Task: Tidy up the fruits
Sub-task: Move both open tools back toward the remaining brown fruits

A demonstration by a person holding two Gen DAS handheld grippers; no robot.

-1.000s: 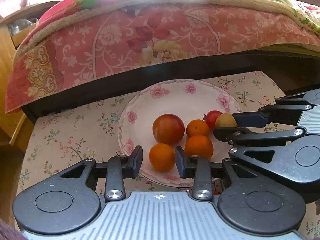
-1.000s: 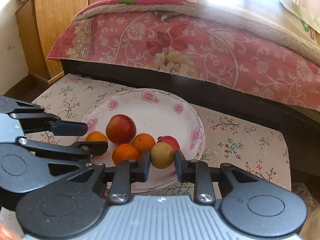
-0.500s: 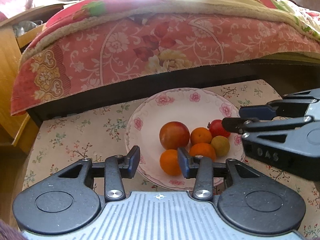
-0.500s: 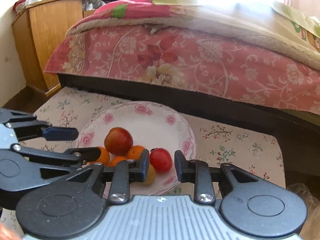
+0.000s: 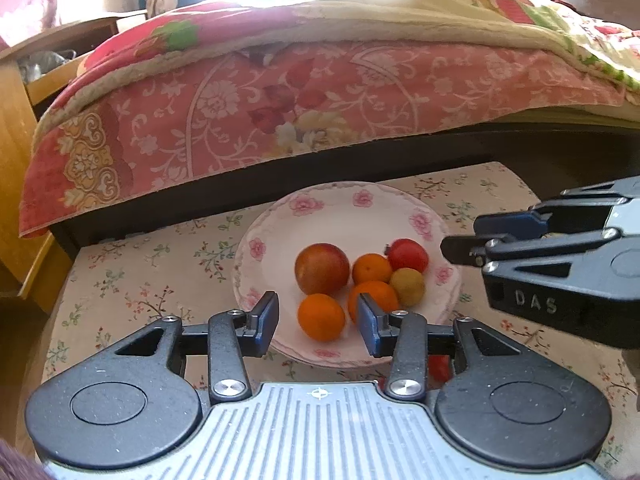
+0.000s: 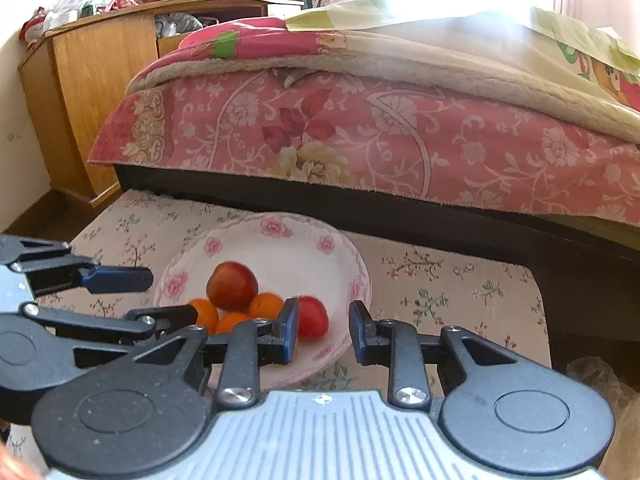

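Hovering over the floral-cloth counter, the left hand-held gripper has its blue-padded fingers apart and empty, and the nearest round orange mandarin lies straight ahead and below, framed in the gap without touching either pad. It sits at the near edge of the white rose-printed plate, close to the big red-yellow apple, two more mandarins, a small red fruit and a dull yellow-green one. The fruit is round, so no long axis matters. The right hand-held gripper, fingers narrowly apart and gripping nothing, hangs by the plate's right rim, so the left looks nearer to the mandarin
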